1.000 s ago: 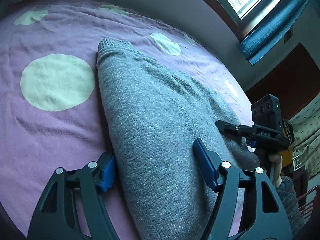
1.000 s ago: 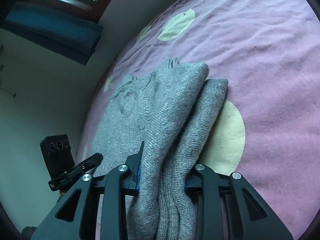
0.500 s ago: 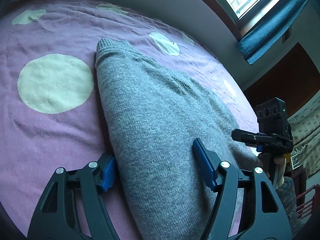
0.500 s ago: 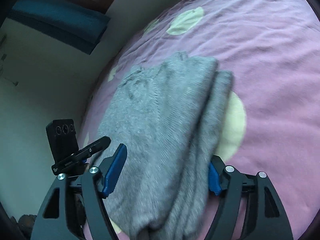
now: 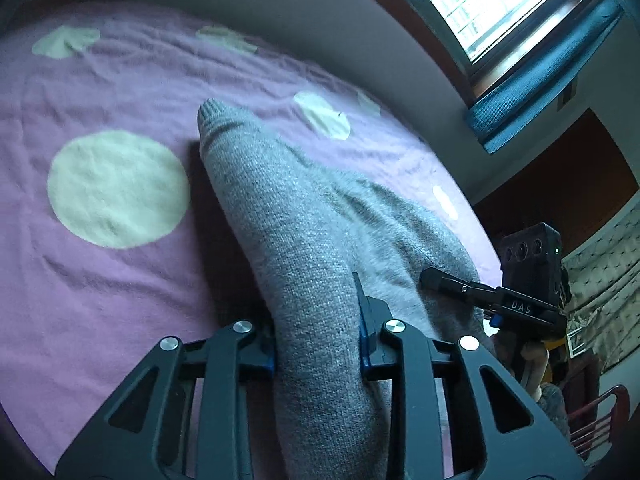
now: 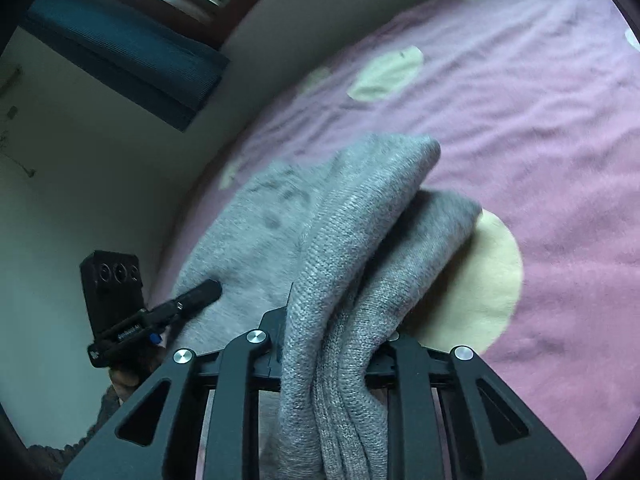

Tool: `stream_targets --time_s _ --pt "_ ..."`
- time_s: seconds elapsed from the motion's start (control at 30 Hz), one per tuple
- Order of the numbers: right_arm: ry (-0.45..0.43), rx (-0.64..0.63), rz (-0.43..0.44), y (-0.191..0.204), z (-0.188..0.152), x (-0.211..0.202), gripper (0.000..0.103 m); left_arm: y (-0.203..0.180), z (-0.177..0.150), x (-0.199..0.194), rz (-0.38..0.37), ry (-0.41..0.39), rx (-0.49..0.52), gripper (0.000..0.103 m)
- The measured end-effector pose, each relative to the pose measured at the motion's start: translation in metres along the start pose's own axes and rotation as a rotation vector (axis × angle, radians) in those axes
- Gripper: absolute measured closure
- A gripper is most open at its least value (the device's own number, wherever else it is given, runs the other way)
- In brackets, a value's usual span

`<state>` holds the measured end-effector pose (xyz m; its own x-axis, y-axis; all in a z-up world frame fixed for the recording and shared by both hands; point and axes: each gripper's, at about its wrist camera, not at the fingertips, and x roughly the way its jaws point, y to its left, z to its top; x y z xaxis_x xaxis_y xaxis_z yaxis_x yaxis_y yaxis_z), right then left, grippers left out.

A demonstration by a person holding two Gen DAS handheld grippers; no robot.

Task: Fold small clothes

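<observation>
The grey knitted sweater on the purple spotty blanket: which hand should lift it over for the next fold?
Probably both together. The left gripper and right gripper are each closing on a bunched near edge of the grey knitted sweater, so neither is clearly better placed.

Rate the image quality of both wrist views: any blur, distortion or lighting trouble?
Left wrist: fisheye bends the blanket; window blown out; sweater fairly sharp. Right wrist: dim, bluish, dark vignetted corners; the sweater's far part is smeared.

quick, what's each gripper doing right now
Left gripper: jaws closing, pinching a fold of the grey sweater.
Right gripper: jaws closing, clamped on the sweater's bunched layers.
</observation>
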<state>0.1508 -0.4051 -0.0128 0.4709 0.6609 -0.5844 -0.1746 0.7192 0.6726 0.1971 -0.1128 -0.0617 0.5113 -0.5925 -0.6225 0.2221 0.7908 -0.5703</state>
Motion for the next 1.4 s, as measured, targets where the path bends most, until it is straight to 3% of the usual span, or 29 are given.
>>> stream_targets --time_s 0.13,0.3,0.43,0.53,0.63,0.7,0.77,0.83,1.03,1.13,1.2,1.23,1.27,1.33,1.4 --pt "0.006 -0.028 0.038 0.025 0.000 0.013 0.083 0.005 0.004 -0.031 0.024 -0.049 0.018 0.077" --pt "0.058 0.002 0.117 0.045 -0.002 0.055 0.083 0.041 -0.001 -0.071 0.072 -0.075 -0.007 0.077" --pt "0.132 0.048 0.100 0.041 -0.013 0.095 0.083 0.082 -0.017 -0.073 0.116 -0.033 -0.083 0.077" --pt "0.146 0.117 0.140 0.028 -0.015 0.100 0.082 0.099 -0.029 -0.063 0.123 -0.017 -0.116 0.075" --pt "0.141 0.146 0.144 0.026 -0.014 0.088 0.075 0.096 -0.030 -0.067 0.098 -0.041 -0.124 0.069" --pt "0.130 0.124 0.111 0.030 -0.017 0.074 0.064 0.096 -0.034 -0.073 0.100 -0.042 -0.127 0.063" --pt "0.123 0.098 0.093 0.031 -0.025 0.059 0.040 0.096 -0.040 -0.079 0.085 -0.035 -0.128 0.053" --pt "0.135 0.074 0.084 0.034 -0.032 0.049 0.038 0.097 -0.050 -0.086 0.057 -0.022 -0.138 0.042" --pt "0.204 -0.015 0.062 0.044 -0.061 0.038 0.033 0.096 -0.087 -0.102 -0.050 0.013 -0.131 0.031" --pt "0.201 -0.046 0.043 0.049 -0.071 0.035 0.032 0.087 -0.093 -0.098 -0.043 0.026 -0.078 0.031" --pt "0.196 -0.053 0.015 0.051 -0.072 0.037 0.040 0.083 -0.094 -0.094 -0.024 0.024 -0.061 0.035" --pt "0.212 -0.061 -0.012 0.054 -0.072 0.042 0.061 0.082 -0.092 -0.092 -0.021 0.029 -0.060 0.049" --pt "0.228 -0.057 -0.010 0.054 -0.072 0.045 0.074 0.080 -0.092 -0.090 -0.030 0.044 -0.062 0.057" --pt "0.235 -0.037 -0.004 0.052 -0.075 0.044 0.078 0.078 -0.092 -0.090 -0.051 0.058 -0.086 0.072" --pt "0.230 0.003 0.043 0.053 -0.073 0.040 0.080 0.076 -0.092 -0.095 -0.051 0.057 -0.105 0.075"
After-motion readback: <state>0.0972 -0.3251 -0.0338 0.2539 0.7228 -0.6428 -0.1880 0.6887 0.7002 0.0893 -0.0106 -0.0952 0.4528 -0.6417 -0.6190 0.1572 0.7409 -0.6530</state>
